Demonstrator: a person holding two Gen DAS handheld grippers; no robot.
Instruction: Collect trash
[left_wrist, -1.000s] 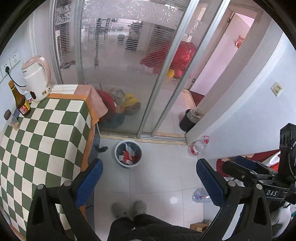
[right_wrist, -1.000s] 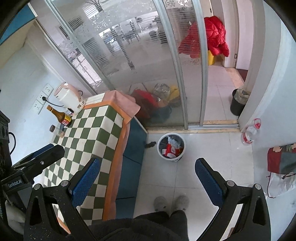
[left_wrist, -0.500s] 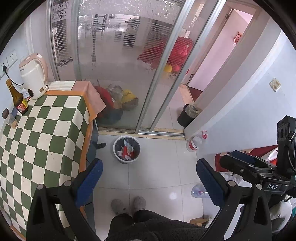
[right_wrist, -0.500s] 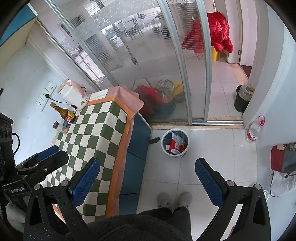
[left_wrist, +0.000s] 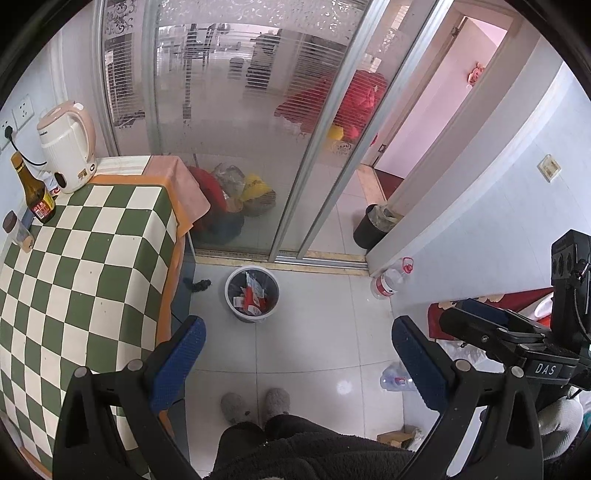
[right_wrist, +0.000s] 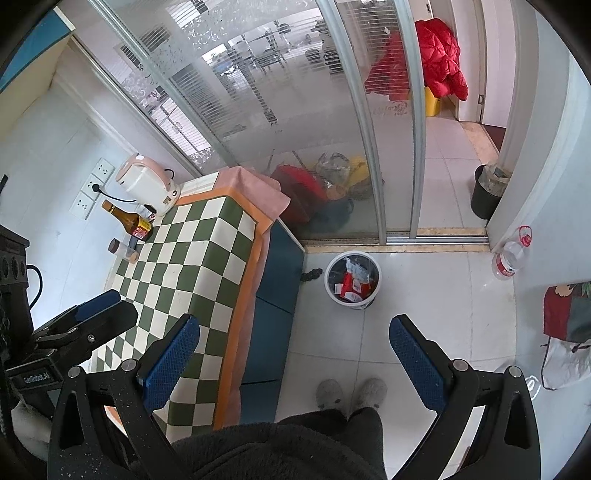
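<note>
I see the round white plastic waste bucket (left_wrist: 252, 293) standing on the pale tiled floor (left_wrist: 314, 332), just in front of the sliding door's metal track and near the corner of the table. Red-and-white wrappers (right_wrist: 351, 282) lie inside it.

My left gripper (left_wrist: 298, 360) is released, its 2 blue-padded fingers (left_wrist: 177, 363) spread wide with nothing between them. My right gripper (right_wrist: 294, 356) is the same, wide apart and empty. Both hang above the floor, well apart from the bucket, and each one shows at the edge of the other's camera.

Below them I see the person's dark fleece clothing (right_wrist: 280, 446) and 2 grey fuzzy slippers (left_wrist: 255, 404) on the tiles.

To the left stands the table with the green-and-white checked cloth (left_wrist: 74, 280) edged in orange. At its far end sit a pink-and-white electric kettle (left_wrist: 68, 146), a brown glass bottle with a red label (left_wrist: 35, 194) and a small clear jar with a brown lid (left_wrist: 16, 230).

A clear plastic water bottle with a red cap ring (left_wrist: 391, 280) stands against the white wall corner to the right. A second clear bottle (left_wrist: 397, 378) lies on the floor beside my left gripper's right finger. A black waste bin (left_wrist: 373, 227) stands past the frosted glass sliding door (left_wrist: 236, 129).
</note>
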